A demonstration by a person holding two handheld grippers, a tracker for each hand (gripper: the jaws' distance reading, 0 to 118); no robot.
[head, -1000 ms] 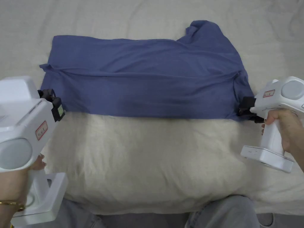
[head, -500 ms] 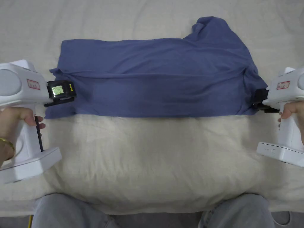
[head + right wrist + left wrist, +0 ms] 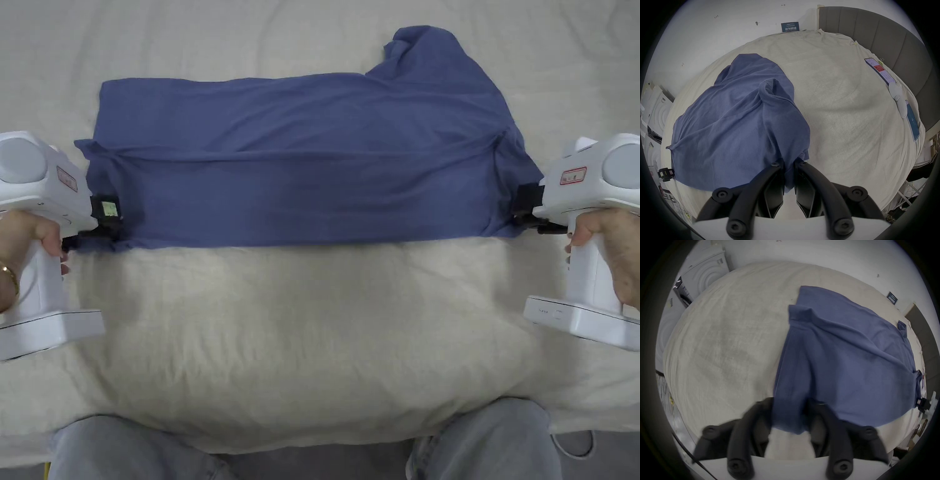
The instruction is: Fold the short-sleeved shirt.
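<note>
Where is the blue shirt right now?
In the head view the blue shirt lies spread across the cream bedcover, between the left gripper and right gripper at its near corners.

The left gripper (image 3: 106,231), held in the person's left hand (image 3: 25,234), has jaws spread wide around cloth, while the right gripper (image 3: 522,212), gripped by the right hand (image 3: 603,240), is clamped; both point inward, level.

Blue short-sleeved shirt (image 3: 300,169) — folded lengthwise, creased, flat across bed, one sleeve bunched
</note>
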